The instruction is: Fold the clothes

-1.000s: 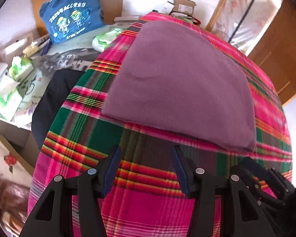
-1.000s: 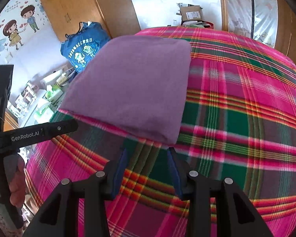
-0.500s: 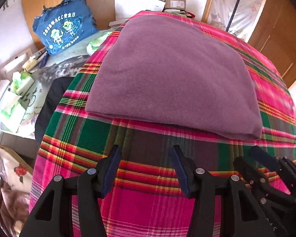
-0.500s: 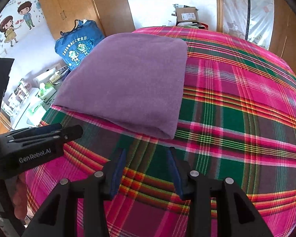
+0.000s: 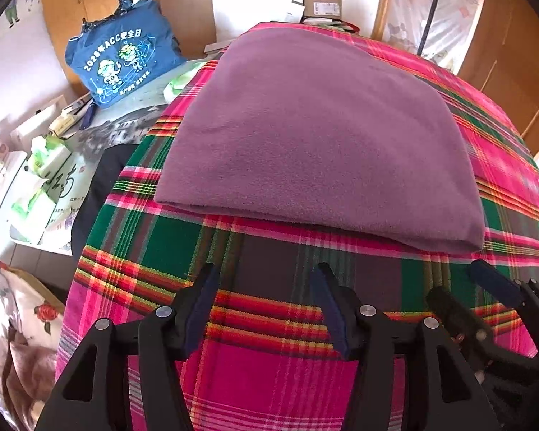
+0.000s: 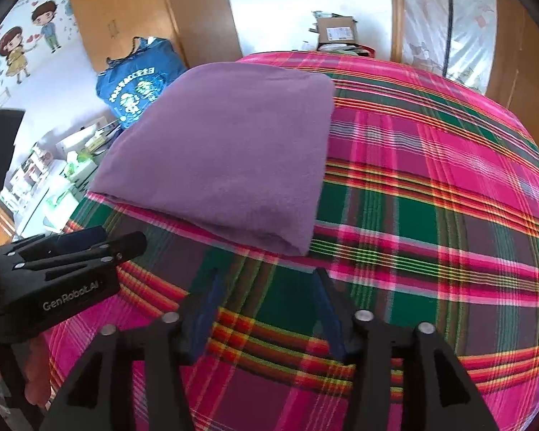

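A purple garment (image 5: 316, 143) lies folded flat on the pink and green plaid bedcover (image 5: 269, 359). My left gripper (image 5: 266, 276) hovers just short of its near folded edge, jaws opening, with only bedcover showing between them. My right gripper (image 6: 266, 276) hangs off the garment's (image 6: 226, 158) near right corner over the bedcover (image 6: 431, 215); its jaws are opening too and hold nothing. Each gripper shows in the other's view: the right one (image 5: 485, 287) at the lower right, the left one (image 6: 86, 244) at the left edge.
Left of the bed stand a blue printed bag (image 5: 122, 64), green tissue packs (image 5: 46, 158) and boxes on a low surface. A dark cloth (image 5: 104, 186) hangs at the bed's left side. A cardboard box (image 5: 321, 5) sits beyond the far edge. Wooden cabinets line the walls.
The right gripper's jaws have spread clearly wider; the left's slightly. In the left wrist view the purple garment has slid nearer the centre and looks bigger. The garment itself has not moved.
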Tool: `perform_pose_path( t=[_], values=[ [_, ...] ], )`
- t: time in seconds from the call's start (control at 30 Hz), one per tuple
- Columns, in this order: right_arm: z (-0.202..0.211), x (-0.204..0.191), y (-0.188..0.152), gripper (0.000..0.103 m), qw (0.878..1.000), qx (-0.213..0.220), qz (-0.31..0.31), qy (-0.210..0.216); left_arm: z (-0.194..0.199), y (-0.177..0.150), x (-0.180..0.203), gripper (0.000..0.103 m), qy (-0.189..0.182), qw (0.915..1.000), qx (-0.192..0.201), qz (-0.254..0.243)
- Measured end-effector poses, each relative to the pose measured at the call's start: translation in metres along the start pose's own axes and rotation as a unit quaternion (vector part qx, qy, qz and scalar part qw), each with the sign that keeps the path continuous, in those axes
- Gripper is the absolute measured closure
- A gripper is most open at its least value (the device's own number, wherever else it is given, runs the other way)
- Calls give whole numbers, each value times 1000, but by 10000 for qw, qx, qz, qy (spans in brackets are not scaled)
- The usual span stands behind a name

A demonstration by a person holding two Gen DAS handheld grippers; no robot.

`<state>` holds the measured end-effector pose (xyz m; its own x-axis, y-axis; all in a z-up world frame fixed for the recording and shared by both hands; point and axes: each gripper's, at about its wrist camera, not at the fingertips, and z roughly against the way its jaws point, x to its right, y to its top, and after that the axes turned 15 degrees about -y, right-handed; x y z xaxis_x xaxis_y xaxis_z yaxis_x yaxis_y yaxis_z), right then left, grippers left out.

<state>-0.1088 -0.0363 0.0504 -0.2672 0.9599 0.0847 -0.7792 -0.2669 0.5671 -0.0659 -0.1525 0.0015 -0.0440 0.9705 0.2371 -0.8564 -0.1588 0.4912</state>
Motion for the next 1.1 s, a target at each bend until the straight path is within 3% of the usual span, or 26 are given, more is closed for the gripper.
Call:
perform_pose_path(
  t=[0.1,0.37,0.57,1.1],
  values=[
    [1,-8,-2,39,9998,92,161,-96,1,-2,1,42,4,10000,41,-1],
    [1,-11,0,39,9996,131,190,-189,0,-1,-2,42,4,10000,83,6],
    [2,-10,3,39,9981,169,127,-575,-1,-1,-2,42,12,9999,99,16],
    [5,-13,10,32,9975,259,141,-646,1,-5,0,41,9,9999,173,-1]
  ],
)
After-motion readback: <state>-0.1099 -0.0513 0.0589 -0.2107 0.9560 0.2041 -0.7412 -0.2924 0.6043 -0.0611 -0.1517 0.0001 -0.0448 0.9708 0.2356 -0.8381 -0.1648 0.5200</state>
